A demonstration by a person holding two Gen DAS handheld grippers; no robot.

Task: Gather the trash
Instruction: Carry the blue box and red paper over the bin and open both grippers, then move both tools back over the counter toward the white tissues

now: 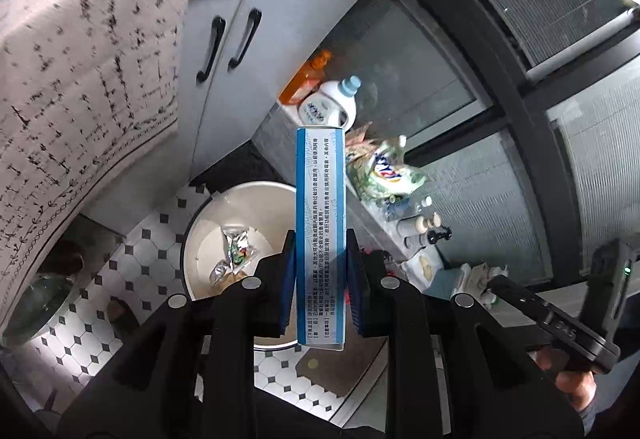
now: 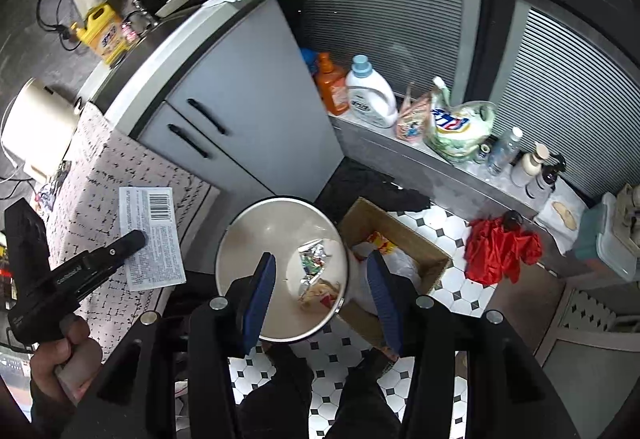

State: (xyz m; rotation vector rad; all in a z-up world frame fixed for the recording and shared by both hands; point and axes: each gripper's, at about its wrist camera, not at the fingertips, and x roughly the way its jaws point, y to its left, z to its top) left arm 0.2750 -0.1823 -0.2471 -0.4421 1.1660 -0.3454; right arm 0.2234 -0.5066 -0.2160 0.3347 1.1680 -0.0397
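Note:
My left gripper is shut on a blue and white medicine box, held upright in the air beside the table edge. The same box shows in the right wrist view with the left gripper's finger across it. A round cream trash bin stands on the tiled floor below and to the left of the box, with several wrappers inside. My right gripper is open and empty, hovering above the bin, whose wrappers show between its fingers.
A table with a patterned cloth lies left of the bin. A cardboard box sits right of the bin. A grey cabinet, a ledge with detergent bottles and a red cloth lie beyond.

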